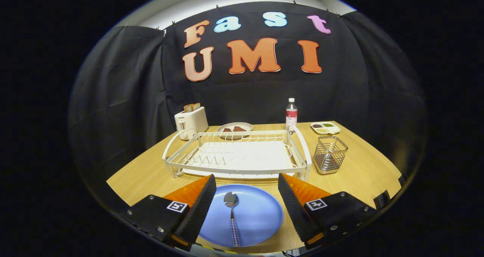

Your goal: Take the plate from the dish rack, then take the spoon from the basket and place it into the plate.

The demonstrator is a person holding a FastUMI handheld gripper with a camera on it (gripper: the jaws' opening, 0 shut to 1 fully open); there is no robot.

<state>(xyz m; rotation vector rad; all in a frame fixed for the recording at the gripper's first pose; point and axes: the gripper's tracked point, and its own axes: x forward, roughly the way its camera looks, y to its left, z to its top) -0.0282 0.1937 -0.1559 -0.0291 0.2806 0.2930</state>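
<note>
A blue plate [257, 213] lies flat on the wooden table [151, 173], in front of the white wire dish rack [236, 154]. A metal spoon [231, 215] with a checked handle rests in the plate, bowl pointing toward the rack. My gripper [245, 196] hangs above the plate, open, with the spoon in the gap between the fingers and touched by neither. The orange and black fingers [200, 204] stand wide apart. The wire basket [330, 154] stands to the right of the rack and looks empty.
At the back of the table stand a white toaster [191, 122] holding bread, a plate of food [235, 129], a water bottle [291, 115] and a small divided tray [325, 127]. Black cloth walls close in the booth.
</note>
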